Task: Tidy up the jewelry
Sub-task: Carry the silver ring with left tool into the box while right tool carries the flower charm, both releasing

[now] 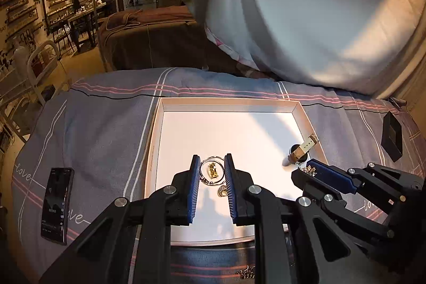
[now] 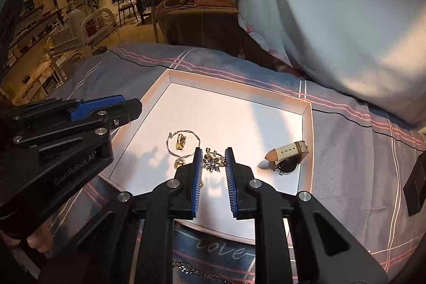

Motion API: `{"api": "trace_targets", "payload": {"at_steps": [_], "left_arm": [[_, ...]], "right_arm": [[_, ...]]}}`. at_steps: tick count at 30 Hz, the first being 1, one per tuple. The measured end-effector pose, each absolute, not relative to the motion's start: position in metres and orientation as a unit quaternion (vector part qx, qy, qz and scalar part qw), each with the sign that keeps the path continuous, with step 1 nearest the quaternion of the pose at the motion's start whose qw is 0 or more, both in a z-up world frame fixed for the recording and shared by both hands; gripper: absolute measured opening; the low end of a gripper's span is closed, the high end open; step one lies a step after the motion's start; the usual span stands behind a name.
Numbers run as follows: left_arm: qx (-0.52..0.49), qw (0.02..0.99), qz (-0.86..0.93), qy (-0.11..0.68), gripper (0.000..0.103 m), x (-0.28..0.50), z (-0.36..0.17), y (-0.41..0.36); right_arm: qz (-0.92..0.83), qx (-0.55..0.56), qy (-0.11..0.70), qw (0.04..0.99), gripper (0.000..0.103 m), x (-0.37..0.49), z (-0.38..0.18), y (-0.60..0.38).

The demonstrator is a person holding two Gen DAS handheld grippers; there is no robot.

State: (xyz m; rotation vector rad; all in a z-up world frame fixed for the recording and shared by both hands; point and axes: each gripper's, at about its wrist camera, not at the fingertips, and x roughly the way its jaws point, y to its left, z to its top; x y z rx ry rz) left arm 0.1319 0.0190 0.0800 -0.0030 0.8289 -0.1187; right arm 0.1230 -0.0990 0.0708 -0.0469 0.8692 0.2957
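Indoors, white tray [image 1: 159,129] rests on striped grey bedspread [image 1: 101,129].

Right gripper [image 2: 213,164] fingers apart, flanking crystal brooch [image 2: 213,163] in white tray [image 2: 307,124]. Bangle [image 2: 183,143] at 10 o'clock; watch [image 2: 289,156] at 3 o'clock. Left gripper [image 2: 106,108] at 9 o'clock.

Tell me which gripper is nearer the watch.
Right. The right gripper is beside the watch, over the flower-shaped piece; the left gripper is farther off, over the bangle.
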Motion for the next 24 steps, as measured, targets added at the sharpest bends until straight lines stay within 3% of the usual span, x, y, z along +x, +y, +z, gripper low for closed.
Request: {"api": "trace_targets", "payload": {"at_steps": [24], "left_arm": [[0.007, 0.885, -0.053, 0.463, 0.018, 0.193, 0.022, 0.006]], "right_arm": [[0.123, -0.018, 0.474, 0.872, 0.018, 0.170, 0.019, -0.108]]}}
